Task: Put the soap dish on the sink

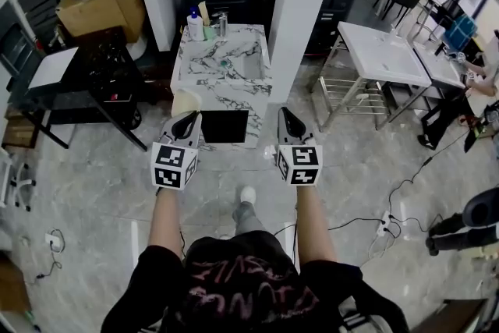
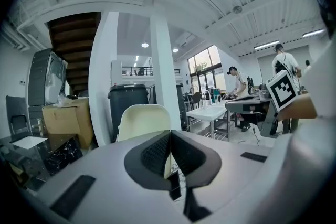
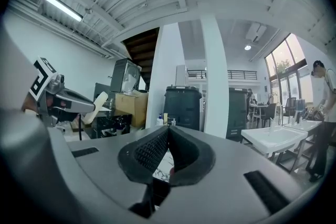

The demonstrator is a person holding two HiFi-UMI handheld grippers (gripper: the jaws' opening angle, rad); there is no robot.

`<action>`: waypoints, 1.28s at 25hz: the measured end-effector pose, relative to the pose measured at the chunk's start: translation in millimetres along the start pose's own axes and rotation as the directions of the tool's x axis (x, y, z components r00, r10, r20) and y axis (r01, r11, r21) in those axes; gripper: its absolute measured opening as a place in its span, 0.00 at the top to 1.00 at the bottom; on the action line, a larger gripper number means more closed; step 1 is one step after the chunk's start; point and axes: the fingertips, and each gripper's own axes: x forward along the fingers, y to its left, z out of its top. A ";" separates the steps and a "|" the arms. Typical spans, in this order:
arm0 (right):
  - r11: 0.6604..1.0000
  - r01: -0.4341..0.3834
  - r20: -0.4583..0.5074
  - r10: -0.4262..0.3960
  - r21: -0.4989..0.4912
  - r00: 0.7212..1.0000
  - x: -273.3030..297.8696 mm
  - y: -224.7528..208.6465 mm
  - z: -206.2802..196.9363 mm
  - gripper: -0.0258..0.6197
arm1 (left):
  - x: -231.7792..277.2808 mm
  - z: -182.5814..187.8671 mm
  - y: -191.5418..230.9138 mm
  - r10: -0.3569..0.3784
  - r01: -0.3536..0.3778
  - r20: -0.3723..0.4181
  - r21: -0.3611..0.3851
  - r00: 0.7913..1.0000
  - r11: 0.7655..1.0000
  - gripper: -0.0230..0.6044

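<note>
"Where was the dish (image 2: 143,119)?"

"Clamped in the left tool (image 2: 170,136), up in the air just before the marble sink (image 1: 195,80). The jaws hid its lower edge."

"And the right tool (image 3: 168,134)?"

"Pinched closed on nothing. The bottles (image 1: 196,26) at the sink's back were too small to make out."

Left gripper (image 1: 189,121) holds cream soap dish (image 1: 185,101) at its tips, over front-left corner of marble sink (image 1: 210,72). Right gripper (image 1: 285,116) level beside mine, off front-right corner. Bottles (image 1: 196,26) along sink's back edge.
</note>
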 end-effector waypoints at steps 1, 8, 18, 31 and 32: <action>1.000 -0.003 -0.002 0.003 0.001 1.000 6.5 -1.6 -1.2 0.94 | 6.5 0.0 1.7 -0.005 0.005 -0.002 0.003 1.000 1.000 0.93; 1.000 -0.012 -0.024 0.012 0.013 1.000 64.5 -22.6 -8.4 0.94 | 62.8 -6.1 22.6 -0.018 0.019 -0.036 0.018 0.999 1.000 0.93; 0.999 -0.021 -0.049 0.022 0.033 0.999 172.7 -69.4 -29.0 0.94 | 173.0 -18.5 62.4 -0.024 0.025 -0.096 0.015 0.995 1.000 0.93; 0.995 -0.089 -0.055 0.091 0.045 0.994 286.5 -122.8 -26.1 0.94 | 295.2 8.0 87.6 -0.023 0.033 -0.142 0.067 0.990 0.997 0.93; 0.995 -0.093 -0.058 0.095 0.046 0.994 291.9 -123.7 -27.2 0.94 | 300.5 9.1 88.4 -0.027 0.038 -0.149 0.078 0.988 0.996 0.94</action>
